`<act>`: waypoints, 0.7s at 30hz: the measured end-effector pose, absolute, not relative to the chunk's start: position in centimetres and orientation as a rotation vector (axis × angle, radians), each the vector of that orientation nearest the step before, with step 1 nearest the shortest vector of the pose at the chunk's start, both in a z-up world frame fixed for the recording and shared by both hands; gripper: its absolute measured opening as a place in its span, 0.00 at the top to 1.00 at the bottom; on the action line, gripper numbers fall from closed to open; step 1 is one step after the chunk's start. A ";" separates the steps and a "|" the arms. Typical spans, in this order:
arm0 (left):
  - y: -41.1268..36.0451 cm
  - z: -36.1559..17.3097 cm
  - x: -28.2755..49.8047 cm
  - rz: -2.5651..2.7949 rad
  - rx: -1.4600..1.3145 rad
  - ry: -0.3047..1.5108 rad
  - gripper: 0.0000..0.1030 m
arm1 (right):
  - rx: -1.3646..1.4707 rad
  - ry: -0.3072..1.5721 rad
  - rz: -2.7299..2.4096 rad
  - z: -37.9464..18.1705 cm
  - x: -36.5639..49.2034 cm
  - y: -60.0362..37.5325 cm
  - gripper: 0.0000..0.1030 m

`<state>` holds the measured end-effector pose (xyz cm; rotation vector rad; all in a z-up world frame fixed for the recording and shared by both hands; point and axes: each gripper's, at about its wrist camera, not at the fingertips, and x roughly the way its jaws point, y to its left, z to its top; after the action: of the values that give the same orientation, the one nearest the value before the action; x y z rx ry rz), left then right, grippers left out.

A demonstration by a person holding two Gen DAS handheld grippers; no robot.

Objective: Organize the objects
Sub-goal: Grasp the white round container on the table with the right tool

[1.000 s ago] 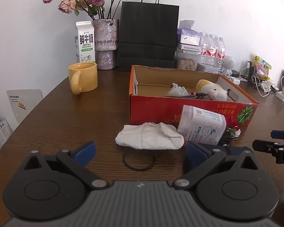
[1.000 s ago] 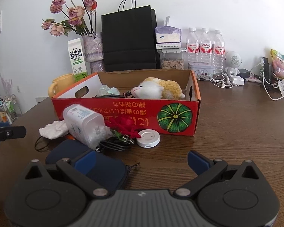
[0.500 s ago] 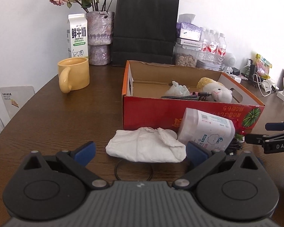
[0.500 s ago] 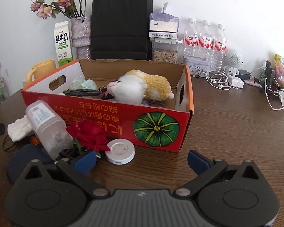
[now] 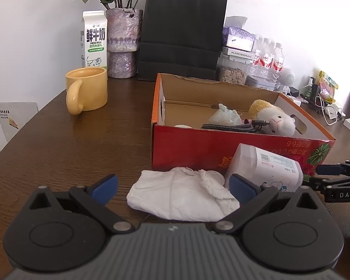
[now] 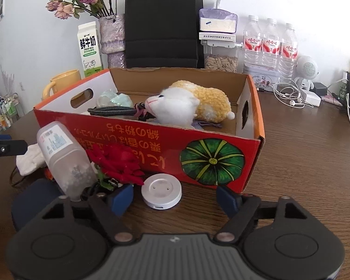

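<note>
Two grippers hover low over a dark wooden table (image 5: 58, 144), each with a loose item between its blue pads. Your right gripper (image 6: 175, 194) is the one mid-move: its jaws are closing, and the round white puck-shaped charger (image 6: 162, 192) lies flat on the table between them, slightly left of centre, with the pads not yet pressing on it. A red artificial rose (image 6: 119, 163) lies just left of the puck, close to the left pad — it could get caught in the pinch. Straight ahead stands the red pumpkin-printed cardboard box (image 6: 212, 161), already holding a plush sheep (image 6: 189, 103) and a coiled cable (image 6: 112, 110). Your left gripper (image 5: 172, 187) has its jaws spread wide around a crumpled white cloth (image 5: 182, 194), its long side running left to right across the gap — untouched so far. A white plastic bottle (image 5: 268, 171) lies on its side just beyond the right pad.
</note>
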<state>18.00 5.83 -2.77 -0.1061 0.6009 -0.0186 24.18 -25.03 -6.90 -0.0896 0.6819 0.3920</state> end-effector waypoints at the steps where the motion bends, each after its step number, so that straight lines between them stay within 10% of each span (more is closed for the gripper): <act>1: 5.8 -2.8 18.1 -0.021 -0.109 0.602 0.00 | -0.088 0.691 0.397 -7.0 24.3 -25.0 0.37; 6: 6.0 -2.9 18.0 -0.021 -0.120 0.601 0.00 | -0.089 0.693 0.424 -7.1 24.9 -25.1 0.41; 10: 6.0 -2.9 18.0 -0.019 -0.120 0.602 0.00 | -0.105 0.682 0.453 -7.1 24.9 -24.9 0.63; 21: 5.8 -3.3 18.3 -0.042 -0.126 0.626 0.00 | -0.085 0.604 0.390 -6.9 23.5 -25.7 0.63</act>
<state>18.33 5.77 -3.30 -0.1256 0.6261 -0.0418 23.46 -25.71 -6.90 -0.0850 0.6038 0.3903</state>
